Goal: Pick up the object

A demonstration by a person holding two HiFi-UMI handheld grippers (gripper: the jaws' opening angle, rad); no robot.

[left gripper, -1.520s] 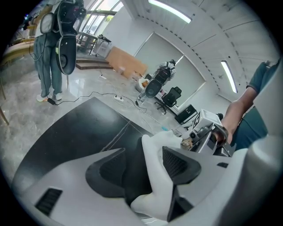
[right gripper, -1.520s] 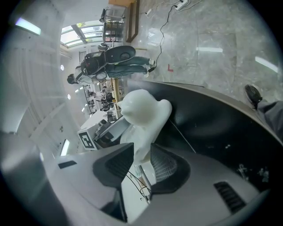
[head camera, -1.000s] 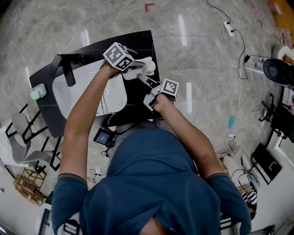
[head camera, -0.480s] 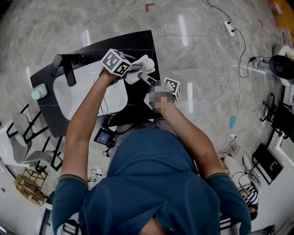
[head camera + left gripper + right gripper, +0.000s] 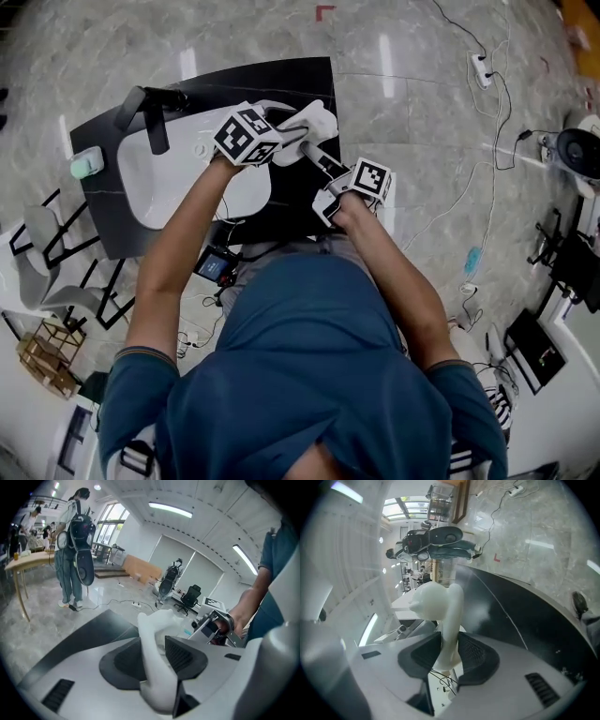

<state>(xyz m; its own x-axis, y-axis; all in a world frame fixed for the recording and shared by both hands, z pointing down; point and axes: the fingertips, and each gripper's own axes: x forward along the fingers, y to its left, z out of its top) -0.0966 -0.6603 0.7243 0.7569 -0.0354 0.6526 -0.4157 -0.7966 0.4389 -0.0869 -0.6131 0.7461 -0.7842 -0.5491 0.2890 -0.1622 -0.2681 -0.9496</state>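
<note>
Left gripper (image 5: 157, 654) has just been closing its jaws, and its pads clamp the white object (image 5: 152, 625) between them. Right gripper (image 5: 449, 651), whose jaws have just been opening slightly, presses its pads on the thinner end of the object from the near right. The object hangs between the two over the far right part of the black tabletop (image 5: 300, 80), seemingly clear of it. The lift looks to be the step in hand. Next, both hands should rise together at one pace with firm grips, so the piece neither twists nor slips.
</note>
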